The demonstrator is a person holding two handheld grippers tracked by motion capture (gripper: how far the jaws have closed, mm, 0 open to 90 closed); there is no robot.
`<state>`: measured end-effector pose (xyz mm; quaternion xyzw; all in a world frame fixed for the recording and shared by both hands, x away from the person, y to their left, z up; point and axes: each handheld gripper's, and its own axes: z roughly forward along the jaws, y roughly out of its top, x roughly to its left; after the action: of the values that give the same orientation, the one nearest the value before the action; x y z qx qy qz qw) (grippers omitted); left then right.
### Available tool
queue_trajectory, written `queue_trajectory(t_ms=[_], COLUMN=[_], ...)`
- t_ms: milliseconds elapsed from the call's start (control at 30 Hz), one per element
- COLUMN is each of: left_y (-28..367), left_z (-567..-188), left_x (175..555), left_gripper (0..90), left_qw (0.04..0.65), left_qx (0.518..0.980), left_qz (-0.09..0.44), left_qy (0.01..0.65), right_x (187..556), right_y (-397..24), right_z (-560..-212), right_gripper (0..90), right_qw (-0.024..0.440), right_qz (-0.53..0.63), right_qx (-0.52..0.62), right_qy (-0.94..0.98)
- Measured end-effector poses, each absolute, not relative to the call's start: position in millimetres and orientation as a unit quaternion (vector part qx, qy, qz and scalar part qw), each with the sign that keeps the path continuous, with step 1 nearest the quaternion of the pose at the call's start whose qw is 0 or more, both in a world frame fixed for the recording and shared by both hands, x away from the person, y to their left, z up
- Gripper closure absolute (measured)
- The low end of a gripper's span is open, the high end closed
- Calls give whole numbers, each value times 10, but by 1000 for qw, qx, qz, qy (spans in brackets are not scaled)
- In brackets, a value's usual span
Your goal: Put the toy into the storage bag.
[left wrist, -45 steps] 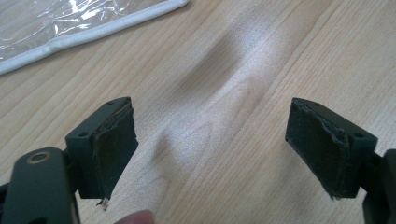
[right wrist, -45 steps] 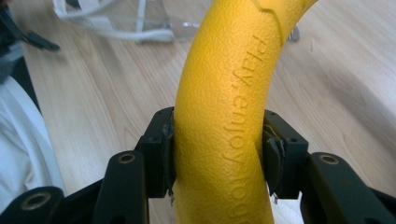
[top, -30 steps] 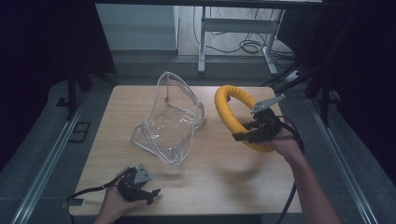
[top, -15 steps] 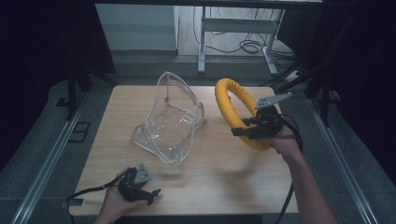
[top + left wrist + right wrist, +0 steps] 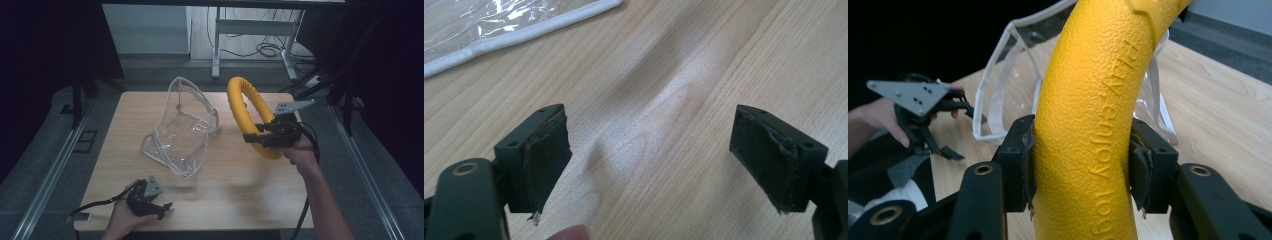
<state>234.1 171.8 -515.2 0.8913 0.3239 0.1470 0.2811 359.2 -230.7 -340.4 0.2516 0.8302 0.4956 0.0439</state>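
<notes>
A yellow textured ring [image 5: 244, 114] stands on edge above the right side of the wooden table [image 5: 230, 185], lifted by my right gripper [image 5: 257, 138], which is shut on its lower arc. In the right gripper view the two black jaws clamp the yellow ring [image 5: 1093, 120] from both sides; embossed lettering runs along it. A clear plastic bag [image 5: 182, 127] with white edging stands open at the table's middle, just left of the ring. My left gripper [image 5: 160, 209] rests near the front left edge, jaws wide apart over bare wood [image 5: 649, 150].
The clear bag's white edge [image 5: 524, 32] lies beyond the left gripper. Metal rails [image 5: 55, 170] run along both sides of the table. A desk frame and cables [image 5: 260, 40] stand on the floor behind. Dark surroundings flank the table.
My right gripper has carried the yellow ring a little toward the left and nearer the bag. The left gripper has stayed in place.
</notes>
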Motion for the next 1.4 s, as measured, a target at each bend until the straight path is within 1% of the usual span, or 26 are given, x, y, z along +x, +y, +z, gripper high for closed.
queue_trajectory(t_ms=[900, 1400], left_y=[1706, 1709], left_z=[-5168, -5166], left_x=[2341, 2340], left_gripper=[162, 162], left_qw=[277, 277], left_qx=[893, 893], left_qz=[146, 146], left_qy=[323, 322], right_x=[3528, 3521], right_y=[-2098, -1973], right_z=[-3267, -3201], right_gripper=[511, 510], right_qw=[39, 39], right_qz=[579, 601], right_qx=[226, 218], right_qy=[782, 768])
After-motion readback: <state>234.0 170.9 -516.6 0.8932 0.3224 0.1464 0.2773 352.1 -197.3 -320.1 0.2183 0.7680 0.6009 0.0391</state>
